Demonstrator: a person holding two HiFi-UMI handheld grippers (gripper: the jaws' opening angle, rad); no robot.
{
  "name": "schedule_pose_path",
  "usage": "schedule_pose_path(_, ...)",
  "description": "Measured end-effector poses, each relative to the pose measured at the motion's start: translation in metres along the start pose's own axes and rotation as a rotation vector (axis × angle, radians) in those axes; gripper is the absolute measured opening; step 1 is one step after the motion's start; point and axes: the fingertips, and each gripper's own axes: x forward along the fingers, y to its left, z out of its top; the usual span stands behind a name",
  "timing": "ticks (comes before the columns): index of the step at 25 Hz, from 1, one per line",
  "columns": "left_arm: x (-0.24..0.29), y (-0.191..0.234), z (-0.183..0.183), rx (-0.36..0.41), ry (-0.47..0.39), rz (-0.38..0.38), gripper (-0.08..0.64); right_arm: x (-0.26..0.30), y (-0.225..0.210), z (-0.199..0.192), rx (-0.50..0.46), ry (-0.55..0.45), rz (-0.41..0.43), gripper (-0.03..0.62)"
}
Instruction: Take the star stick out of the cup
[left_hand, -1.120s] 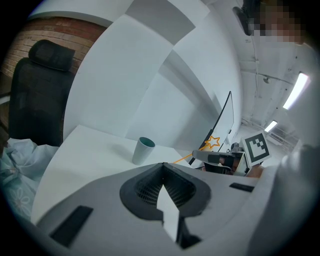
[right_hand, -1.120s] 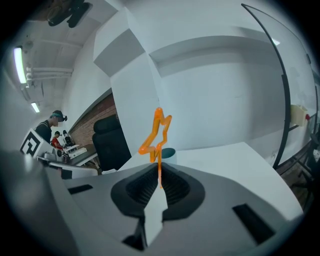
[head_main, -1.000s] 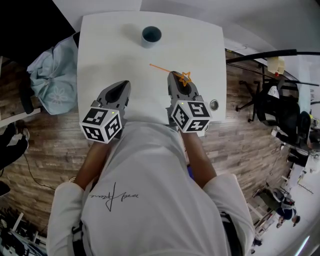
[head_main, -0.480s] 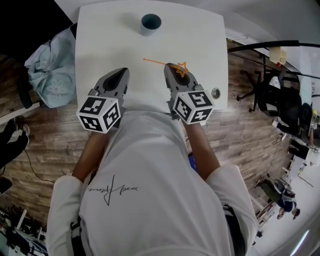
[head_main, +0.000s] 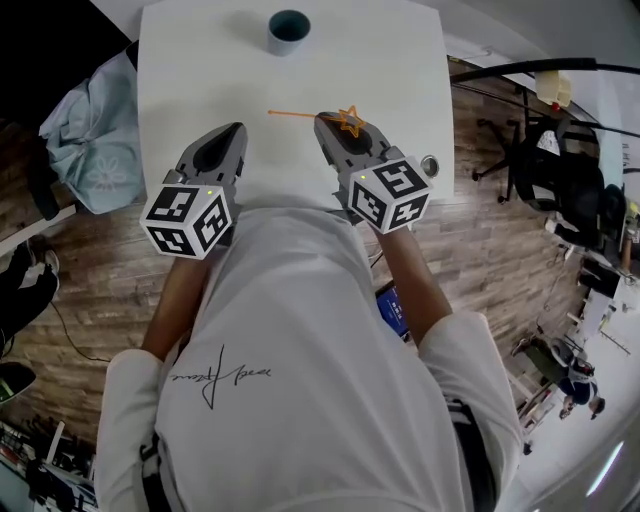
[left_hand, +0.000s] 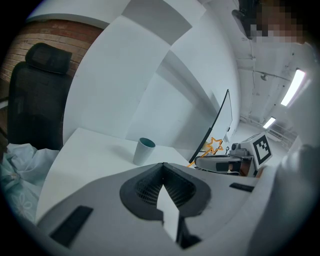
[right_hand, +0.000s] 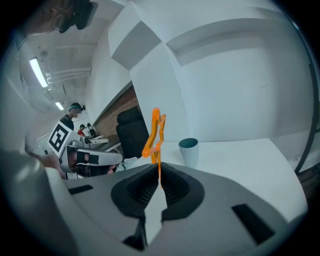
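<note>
- Step: removal looks complete. The right hand-held gripper (head_main: 325, 122) is clamped on the star stick (head_main: 300, 115), well apart from the cup (head_main: 288, 30).
- Left hand-held gripper (head_main: 237, 129): closed, empty.
- Next, probably: lower the stick to the counter (head_main: 400, 60) and release.

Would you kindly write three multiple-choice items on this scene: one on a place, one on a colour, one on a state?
1. Where does the cup stand? A. on the floor B. at the far end of the white table C. on a shelf
2. What colour is the star stick? A. blue B. orange C. green
3. How is the right gripper? A. open, empty B. shut on the cup C. shut on the star stick

Key: B, the head view shows it upright there; B, stem and star are orange; C, its jaws pinch the stem just below the star.
</note>
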Motion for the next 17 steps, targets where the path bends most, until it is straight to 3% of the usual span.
schedule_pose_path(17,0.0010,0.0000,-0.0059,-0.007,0.007,-0.001,0.005,-0.0030,-0.0014,-0.0036,-0.004,0.012,0.000,0.021)
